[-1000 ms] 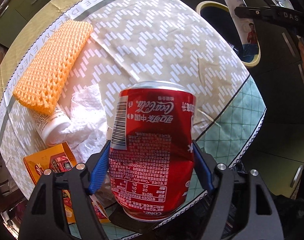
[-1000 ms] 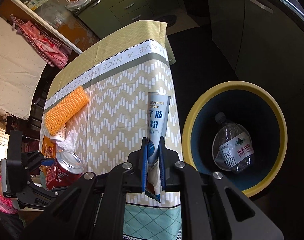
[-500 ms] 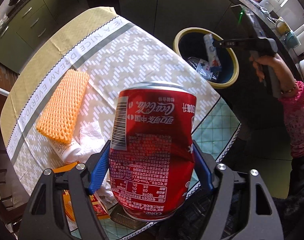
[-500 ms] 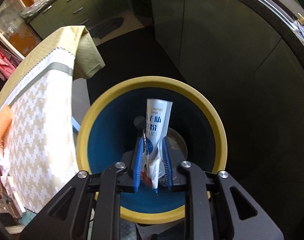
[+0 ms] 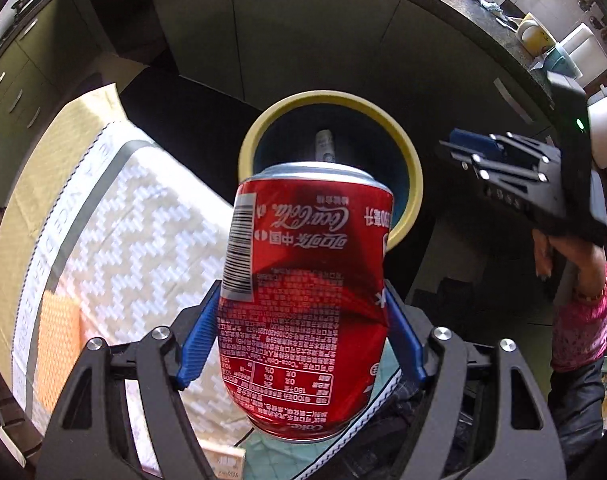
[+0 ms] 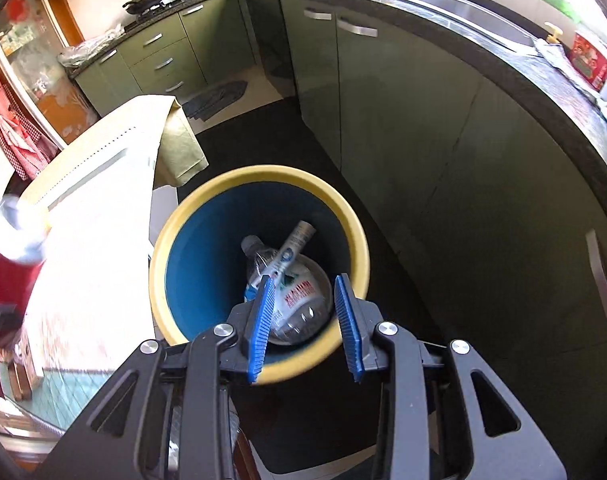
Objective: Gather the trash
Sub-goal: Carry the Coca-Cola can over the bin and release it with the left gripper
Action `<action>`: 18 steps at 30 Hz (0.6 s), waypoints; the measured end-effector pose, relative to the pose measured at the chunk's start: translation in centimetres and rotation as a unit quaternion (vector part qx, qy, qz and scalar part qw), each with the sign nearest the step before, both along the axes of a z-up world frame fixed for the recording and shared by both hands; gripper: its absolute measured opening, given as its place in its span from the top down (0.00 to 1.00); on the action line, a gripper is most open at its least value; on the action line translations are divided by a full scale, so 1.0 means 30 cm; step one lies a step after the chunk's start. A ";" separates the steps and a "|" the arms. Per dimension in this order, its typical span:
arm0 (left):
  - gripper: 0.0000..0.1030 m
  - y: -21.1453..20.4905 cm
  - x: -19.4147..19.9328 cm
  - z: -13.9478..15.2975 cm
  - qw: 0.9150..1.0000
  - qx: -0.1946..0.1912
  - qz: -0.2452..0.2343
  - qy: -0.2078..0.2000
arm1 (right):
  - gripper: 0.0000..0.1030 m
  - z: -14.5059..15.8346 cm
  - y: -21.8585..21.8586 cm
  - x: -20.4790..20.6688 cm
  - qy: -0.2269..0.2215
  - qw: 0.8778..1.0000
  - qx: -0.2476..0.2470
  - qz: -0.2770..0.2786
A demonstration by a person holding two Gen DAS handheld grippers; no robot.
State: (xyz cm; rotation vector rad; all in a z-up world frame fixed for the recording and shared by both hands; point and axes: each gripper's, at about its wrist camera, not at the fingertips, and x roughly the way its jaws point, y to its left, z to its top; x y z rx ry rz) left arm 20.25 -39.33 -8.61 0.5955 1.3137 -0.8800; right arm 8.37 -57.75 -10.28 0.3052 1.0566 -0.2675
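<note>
- The dented red Coca-Cola aluminium can (image 5: 303, 300) is pinched around its lower half by the left gripper (image 5: 303, 344), blue pads tight on both sides. It hangs off the table edge, short of the round bin with the yellow rim and blue inside (image 5: 413, 168), not over the mouth yet imo.
- Best bet: carry it on until it sits square over the opening before letting go. It's light and crumpled, so a drop from the edge could glance off the rim.
- The right gripper (image 6: 306, 322) has just been opening; its fingers are apart with nothing between them, above the near rim. The white printed sachet (image 6: 293, 246) lies on the clear plastic water bottle (image 6: 291, 296) at the bottom.
- I'd pull the right one aside so the two don't bump.
- Orange foam netting (image 5: 57, 344) remains on the patterned tablecloth (image 5: 135, 216).
</note>
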 end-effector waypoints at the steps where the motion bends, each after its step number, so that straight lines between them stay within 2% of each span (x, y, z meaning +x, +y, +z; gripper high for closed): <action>1: 0.31 -0.045 0.005 -0.020 1.000 0.004 -0.003 -0.001 | 0.69 -0.002 -0.007 -0.028 -0.001 1.000 0.003 -0.001; 4: 0.31 -0.169 0.028 -0.102 1.000 0.022 -0.003 0.002 | 0.69 -0.005 -0.025 -0.104 -0.004 1.000 0.008 -0.009; 9: 0.31 -0.293 0.084 -0.221 0.999 0.041 0.021 -0.002 | 0.69 -0.012 -0.042 -0.178 -0.009 1.000 0.016 -0.019; 15: 0.30 -0.344 0.106 -0.255 0.999 0.043 0.028 -0.009 | 0.69 -0.013 -0.020 -0.183 -0.003 1.000 0.016 -0.005; 17: 0.22 -0.334 0.105 -0.244 0.999 0.037 0.028 -0.006 | 0.69 -0.005 -0.004 -0.160 -0.002 1.000 0.013 0.002; 18: 0.22 -0.327 0.102 -0.235 0.999 0.033 0.027 -0.007 | 0.69 -0.003 0.005 -0.152 -0.002 1.000 0.011 0.005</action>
